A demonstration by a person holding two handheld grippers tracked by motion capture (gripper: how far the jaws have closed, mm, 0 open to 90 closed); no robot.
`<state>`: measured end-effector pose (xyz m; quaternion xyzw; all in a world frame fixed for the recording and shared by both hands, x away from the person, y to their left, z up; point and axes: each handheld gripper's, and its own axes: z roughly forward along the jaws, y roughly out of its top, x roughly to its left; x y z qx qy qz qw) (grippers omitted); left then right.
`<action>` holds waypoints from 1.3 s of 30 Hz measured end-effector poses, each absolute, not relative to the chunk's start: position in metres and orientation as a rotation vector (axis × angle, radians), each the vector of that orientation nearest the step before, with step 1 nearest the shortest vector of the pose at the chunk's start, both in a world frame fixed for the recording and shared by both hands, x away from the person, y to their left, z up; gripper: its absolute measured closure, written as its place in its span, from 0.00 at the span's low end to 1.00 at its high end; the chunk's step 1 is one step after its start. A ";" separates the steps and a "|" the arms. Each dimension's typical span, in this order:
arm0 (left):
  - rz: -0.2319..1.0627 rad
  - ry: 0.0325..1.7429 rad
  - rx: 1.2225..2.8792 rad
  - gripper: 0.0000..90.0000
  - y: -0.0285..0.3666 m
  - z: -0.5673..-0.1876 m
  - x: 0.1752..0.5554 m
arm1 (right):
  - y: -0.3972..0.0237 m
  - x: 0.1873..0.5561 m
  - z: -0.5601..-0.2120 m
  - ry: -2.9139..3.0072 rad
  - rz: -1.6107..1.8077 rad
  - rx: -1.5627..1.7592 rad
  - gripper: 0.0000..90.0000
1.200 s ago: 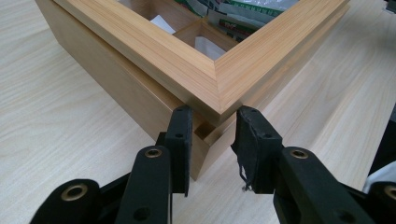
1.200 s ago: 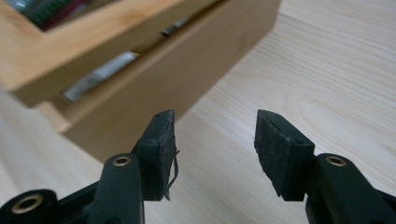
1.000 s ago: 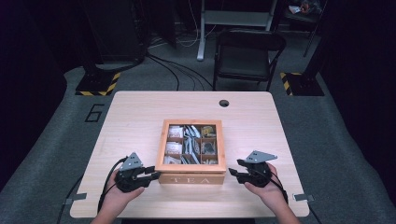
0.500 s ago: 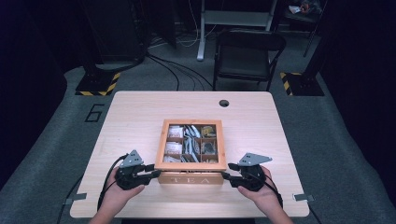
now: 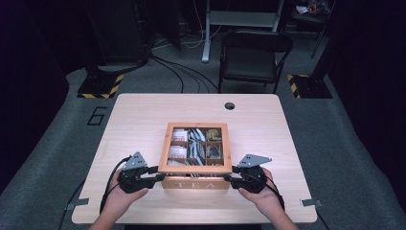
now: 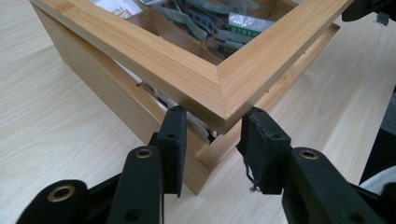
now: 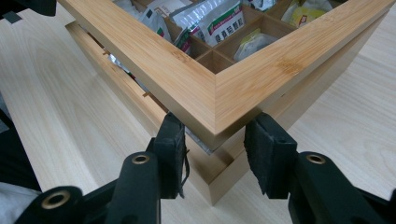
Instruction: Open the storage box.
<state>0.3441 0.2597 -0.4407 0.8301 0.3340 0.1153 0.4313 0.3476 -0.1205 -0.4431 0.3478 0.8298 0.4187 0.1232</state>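
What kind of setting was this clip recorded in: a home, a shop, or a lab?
Most likely a lab or recording studio: a bare wooden table on grey carpet, hazard-striped equipment bases, loose cables on the floor and a folding chair in a dark room.

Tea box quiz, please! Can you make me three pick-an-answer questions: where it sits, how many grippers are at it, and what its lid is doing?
1. Where is the tea box?
A. Middle of the table
B. On the chair
C. On the floor

2. How many grippers are at its front corners?
A. None
B. One
C. Two

3. How is the lid?
A. Flat shut
B. Raised a little
C. Lying beside the box

Answers:
1 A: bare tabletop shows on every side of it.
2 C: the left gripper and right gripper each straddle a corner.
3 B: a gap shows under its frame in both gripper views.
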 end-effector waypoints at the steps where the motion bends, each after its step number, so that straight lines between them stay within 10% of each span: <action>1: 0.288 0.830 2.069 0.65 0.260 -0.439 0.345 | -0.120 0.349 -0.440 2.424 1.215 1.010 0.64; 10: 0.361 0.810 2.027 0.50 0.261 -0.431 0.350 | -0.122 0.352 -0.425 2.426 1.219 1.040 0.64; 39: 0.467 0.720 2.051 0.49 0.256 -0.391 0.364 | -0.127 0.367 -0.403 2.373 1.228 0.976 0.53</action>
